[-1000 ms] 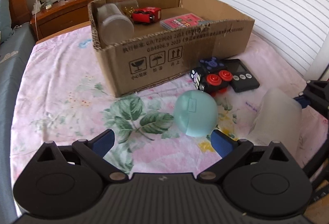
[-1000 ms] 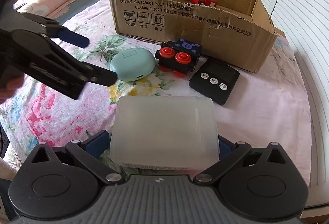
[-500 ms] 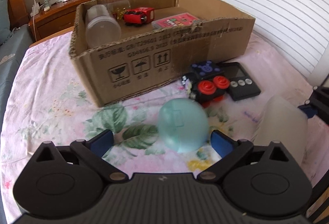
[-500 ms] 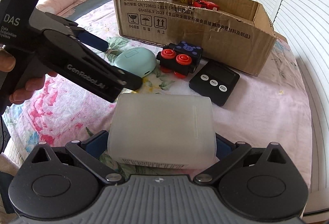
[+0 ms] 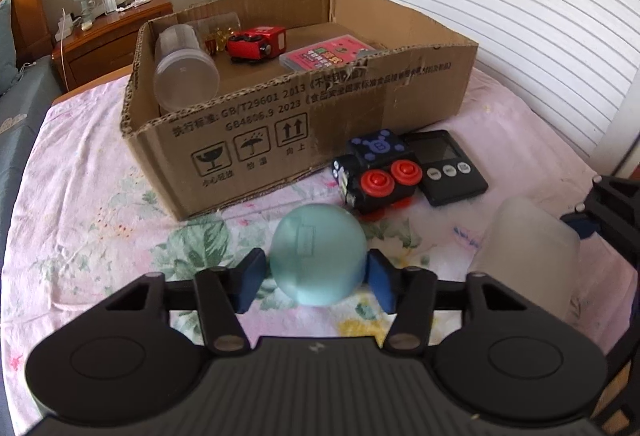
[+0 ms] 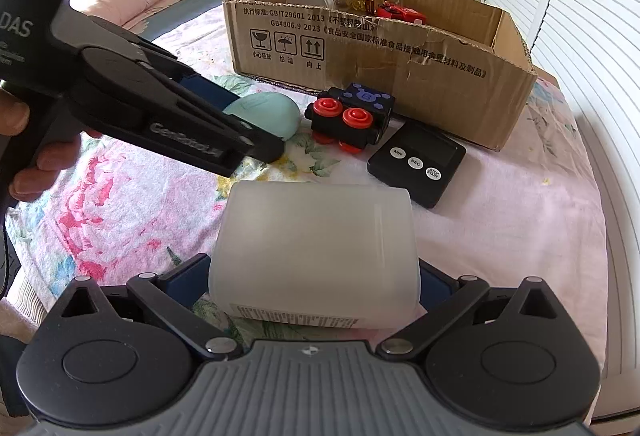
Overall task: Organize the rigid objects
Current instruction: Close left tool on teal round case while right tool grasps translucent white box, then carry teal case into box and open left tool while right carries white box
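Because the left gripper [image 5: 318, 276] pinched the smooth round teal case [image 5: 318, 260] only at its widest sides, low in the frame's centre on the bed [image 5: 80, 195], it could slip out when lifted toward the cardboard box [image 5: 304, 123]. The right gripper [image 6: 314, 282] squeezed the frosted container [image 6: 314, 252] at bottom centre, its long axis pointing up-frame toward the box, so the far end could sag down.

Toy block [image 5: 376, 171] lies before box [image 5: 304, 139] (timer [image 5: 444, 165] right).
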A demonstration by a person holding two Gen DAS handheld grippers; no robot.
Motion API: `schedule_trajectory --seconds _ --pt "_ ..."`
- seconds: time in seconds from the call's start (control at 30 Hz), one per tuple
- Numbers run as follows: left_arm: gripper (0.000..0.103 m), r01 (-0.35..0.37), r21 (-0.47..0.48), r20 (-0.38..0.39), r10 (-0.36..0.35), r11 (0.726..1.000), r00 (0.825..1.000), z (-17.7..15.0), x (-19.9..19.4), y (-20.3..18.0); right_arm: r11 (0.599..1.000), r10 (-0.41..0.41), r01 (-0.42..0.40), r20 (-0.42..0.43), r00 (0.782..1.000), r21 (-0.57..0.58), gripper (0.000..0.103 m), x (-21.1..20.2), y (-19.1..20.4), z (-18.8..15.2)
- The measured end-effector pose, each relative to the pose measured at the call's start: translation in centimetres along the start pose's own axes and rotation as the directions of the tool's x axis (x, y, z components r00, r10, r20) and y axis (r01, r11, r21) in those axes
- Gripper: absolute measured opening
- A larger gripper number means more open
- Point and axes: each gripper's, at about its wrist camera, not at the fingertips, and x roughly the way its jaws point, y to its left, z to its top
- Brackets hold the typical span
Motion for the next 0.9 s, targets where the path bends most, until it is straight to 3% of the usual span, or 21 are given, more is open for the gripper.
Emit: schedule_trajectory --seconds 0.57,0.9 --pt "0.055 -0.077 -0.049 -0.015 0.077 0.996 0.997 -0.9 -0.7 1.3 1.0 0.002 -0.002 0.009 1.0 -0.003 0.103 0.1 -0.1 -0.1" --pt "0.065 -0.098 -0.084 0.005 0.098 0.992 0.995 -0.9 -0.4 1.3 0.998 -0.057 0.058 -0.017 0.998 0.009 0.103 0.4 0.0 0.8"
